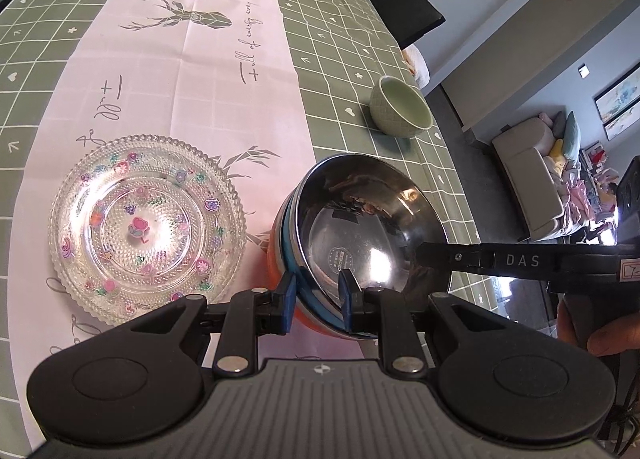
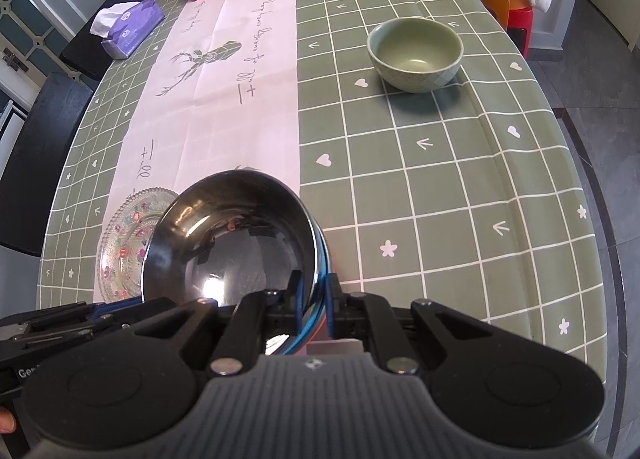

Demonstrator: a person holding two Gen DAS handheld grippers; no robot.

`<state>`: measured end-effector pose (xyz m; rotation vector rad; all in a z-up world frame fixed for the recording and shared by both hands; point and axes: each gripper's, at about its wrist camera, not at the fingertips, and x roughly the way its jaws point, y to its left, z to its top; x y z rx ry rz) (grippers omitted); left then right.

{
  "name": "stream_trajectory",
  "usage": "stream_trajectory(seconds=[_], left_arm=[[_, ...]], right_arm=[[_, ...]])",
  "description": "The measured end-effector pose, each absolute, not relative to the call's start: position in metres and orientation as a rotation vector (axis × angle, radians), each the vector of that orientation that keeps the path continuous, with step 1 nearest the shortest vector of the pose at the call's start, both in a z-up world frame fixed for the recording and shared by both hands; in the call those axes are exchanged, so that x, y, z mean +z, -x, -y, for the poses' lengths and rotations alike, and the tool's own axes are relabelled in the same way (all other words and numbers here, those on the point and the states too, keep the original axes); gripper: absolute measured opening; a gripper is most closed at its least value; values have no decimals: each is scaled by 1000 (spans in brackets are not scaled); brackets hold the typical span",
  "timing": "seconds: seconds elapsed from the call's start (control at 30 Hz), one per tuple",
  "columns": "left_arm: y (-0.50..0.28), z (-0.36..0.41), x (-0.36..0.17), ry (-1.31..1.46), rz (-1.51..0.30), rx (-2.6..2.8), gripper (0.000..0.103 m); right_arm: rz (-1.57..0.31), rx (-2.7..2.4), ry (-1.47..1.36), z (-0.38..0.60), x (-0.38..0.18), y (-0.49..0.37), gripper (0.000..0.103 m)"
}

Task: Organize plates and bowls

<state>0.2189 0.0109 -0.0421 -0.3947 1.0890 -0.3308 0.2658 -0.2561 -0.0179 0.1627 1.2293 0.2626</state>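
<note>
Plainly, the left gripper (image 1: 317,295) is clamped on the near rim of a steel bowl (image 1: 372,227), one blue finger outside the wall and one inside. The right gripper (image 2: 313,301) pinches the same bowl's rim from the other side, its fingers likewise closed either side of the wall; in the left wrist view its black arm reaches in from the right and meets the rim. The steel bowl is tilted and sits nested in an orange bowl (image 1: 276,259) with a blue band, which shows only at its lower edge. Just left of them a clear glass plate (image 1: 146,227) with painted flowers lies flat on the pink runner (image 1: 224,71) of the bench (image 2: 420,163). Farther off, well apart on the green checked cloth, a green bowl (image 2: 416,53) stands upright near the bench's right edge.
</note>
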Motion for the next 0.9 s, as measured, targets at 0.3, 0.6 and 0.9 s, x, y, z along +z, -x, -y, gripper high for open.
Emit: stream_trajectory(seconds=[0.3,0.6,0.9], left_arm=[[-218,-11,-41,392,-1084,-329,24],[-215,-13,-31,336,-1031,-301,38],[-211,-11,-24,309,-992,-300,47]], right_arm=[[-1218,273,-152,255,-17,-263,10],[-1180,280,-104,251,-11,-260,19],[-1093,314,-110,260,4,-251,42]])
